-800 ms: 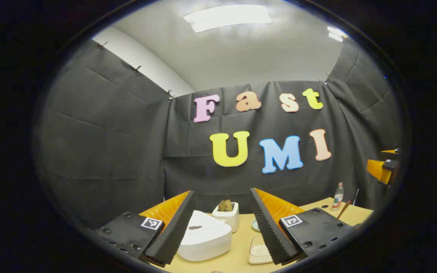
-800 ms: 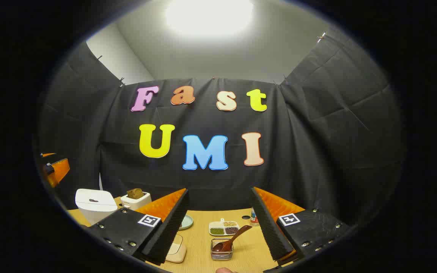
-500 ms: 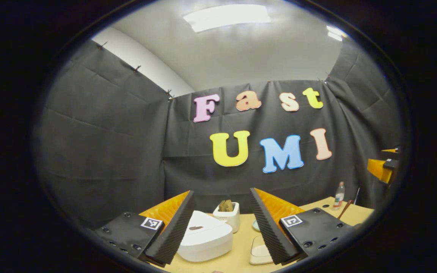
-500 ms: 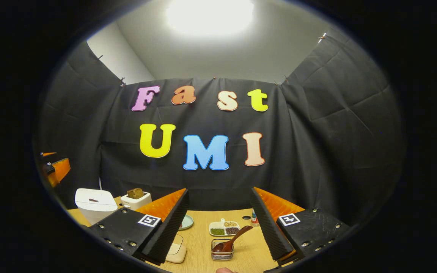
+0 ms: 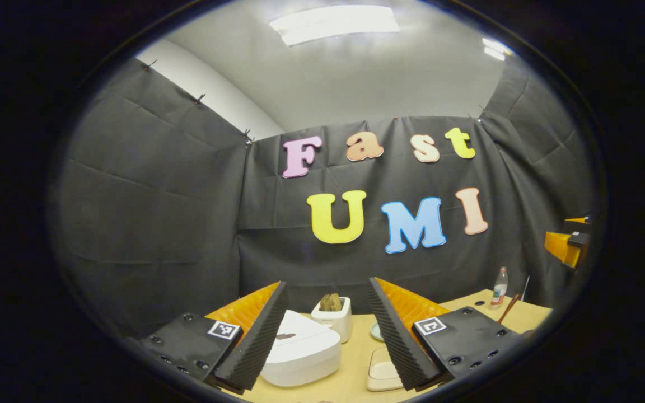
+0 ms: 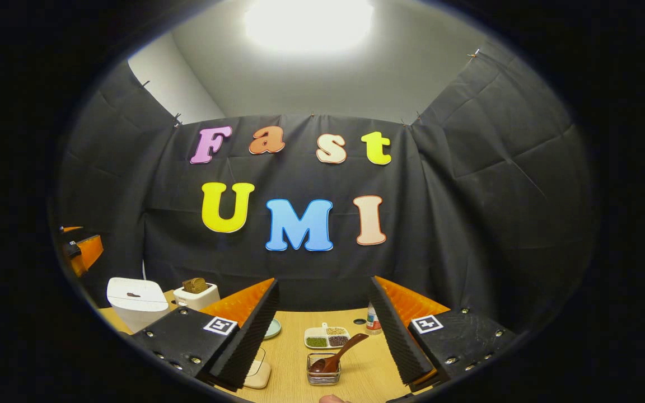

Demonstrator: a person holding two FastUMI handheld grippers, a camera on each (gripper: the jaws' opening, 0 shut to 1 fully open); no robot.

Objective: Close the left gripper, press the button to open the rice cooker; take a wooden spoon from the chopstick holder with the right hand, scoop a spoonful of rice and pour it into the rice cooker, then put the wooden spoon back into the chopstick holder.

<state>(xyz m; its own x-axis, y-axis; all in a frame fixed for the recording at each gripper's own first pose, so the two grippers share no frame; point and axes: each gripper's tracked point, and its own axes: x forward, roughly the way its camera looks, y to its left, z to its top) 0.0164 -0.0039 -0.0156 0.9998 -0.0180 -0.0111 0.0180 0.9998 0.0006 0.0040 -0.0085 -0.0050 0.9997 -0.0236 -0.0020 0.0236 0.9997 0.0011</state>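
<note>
Left gripper view puts your left tongs (image 5: 327,336) spread wide, framing the white rice cooker (image 5: 302,351) on the surface (image 5: 350,380); its lid is down, so they probably hover to line up the button press. Right gripper view adds the wooden spoon (image 6: 338,355) leaning in a small clear holder (image 6: 323,375), between the spread right tongs (image 6: 322,330), empty.

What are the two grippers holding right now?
Nothing. The left gripper and the right gripper are both open and empty. The wooden spoon sits in its holder, untouched.
</note>
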